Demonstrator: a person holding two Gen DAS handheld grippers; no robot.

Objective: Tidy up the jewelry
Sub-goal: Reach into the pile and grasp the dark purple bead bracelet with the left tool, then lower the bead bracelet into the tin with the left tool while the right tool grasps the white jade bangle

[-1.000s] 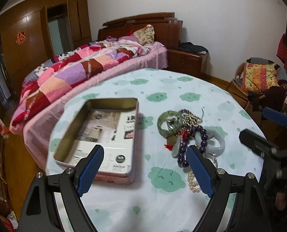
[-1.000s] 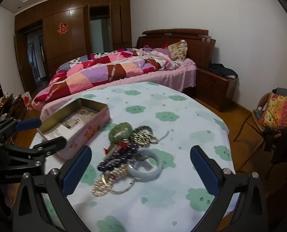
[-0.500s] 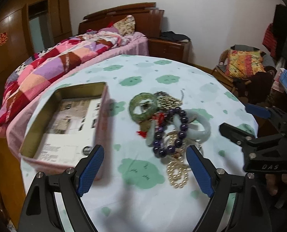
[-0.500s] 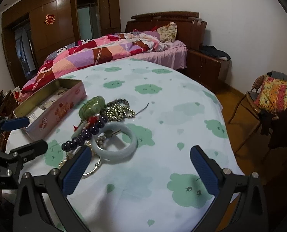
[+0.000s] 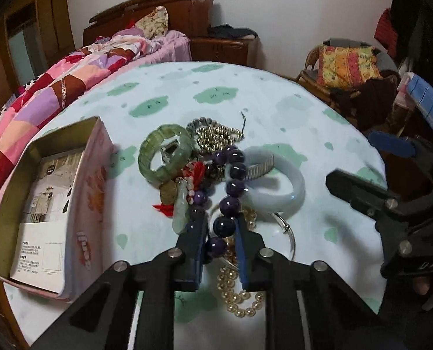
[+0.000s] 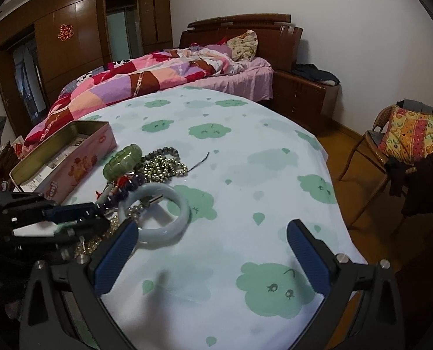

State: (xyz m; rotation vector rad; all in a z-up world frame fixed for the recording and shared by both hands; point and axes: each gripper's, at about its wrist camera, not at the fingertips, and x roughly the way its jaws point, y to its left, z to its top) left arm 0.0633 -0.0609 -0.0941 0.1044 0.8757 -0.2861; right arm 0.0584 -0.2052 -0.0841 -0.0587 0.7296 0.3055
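Observation:
A pile of jewelry lies on the round table. My left gripper [image 5: 220,230] is shut on the purple bead bracelet [image 5: 233,188] at the pile's near end; it also shows in the right wrist view [image 6: 79,213]. Beside it lie a green stone bracelet [image 5: 165,156], a pale jade bangle [image 5: 283,191], a gold bead strand [image 5: 219,137] and a pearl strand [image 5: 239,297]. An open pink tin [image 5: 53,201] stands to the left. My right gripper [image 6: 210,250] is open and empty over the cloth, right of the bangle [image 6: 169,224].
The table carries a white cloth with green clouds [image 6: 274,175]. A bed with a patchwork quilt [image 6: 146,81] stands behind it. A wicker chair with a colourful cushion [image 6: 411,137] is at the right. My right gripper's body [image 5: 406,204] is at the right in the left wrist view.
My left gripper has moved forward into the pile and closed on the purple bead bracelet. My right gripper has come lower and closer to the bangle, still open.

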